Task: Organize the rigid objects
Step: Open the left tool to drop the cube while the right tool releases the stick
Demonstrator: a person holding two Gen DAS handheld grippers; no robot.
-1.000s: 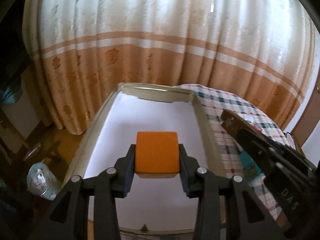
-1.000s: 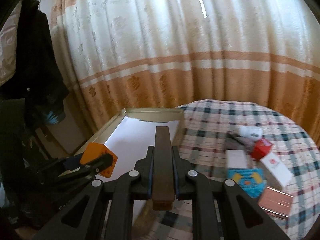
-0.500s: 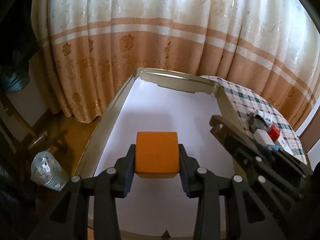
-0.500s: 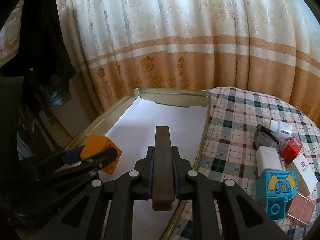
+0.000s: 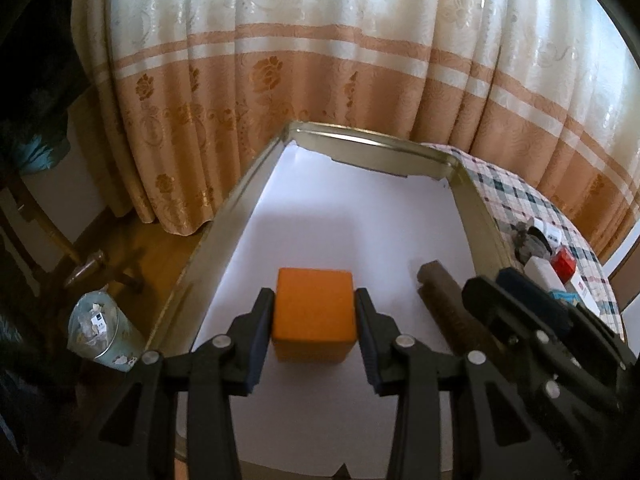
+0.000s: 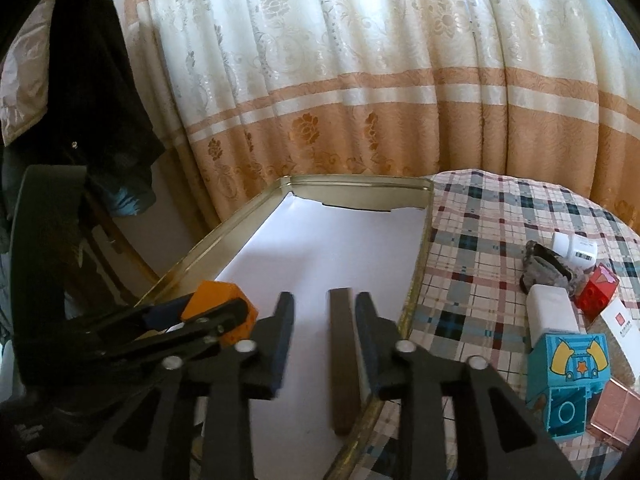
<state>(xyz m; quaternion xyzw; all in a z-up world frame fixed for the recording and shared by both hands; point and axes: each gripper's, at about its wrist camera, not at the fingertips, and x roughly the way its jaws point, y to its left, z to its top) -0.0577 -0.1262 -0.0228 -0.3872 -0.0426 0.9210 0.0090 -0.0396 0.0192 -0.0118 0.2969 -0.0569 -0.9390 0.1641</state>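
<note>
A gold-rimmed tray lined with a white sheet lies at the table's left end. Low over the sheet, near the tray's front, my left gripper has an orange cube between its pads. The pads still touch the cube's sides while the jaws begin opening. My right gripper is opening. A dark brown bar lies on the sheet between its spread fingers, close to the right one and clear of the left. The left wrist view shows that bar to the right of the cube.
On the checked cloth right of the tray lie a white bottle, a red block, a white box, a blue toy block and a pink box. A bin stands on the floor at the left. Curtains hang behind.
Both grippers have sunk closer to the tray. The right jaws have spread and let go of the brown bar, which now lies on the sheet. The cube stays between the left pads.
</note>
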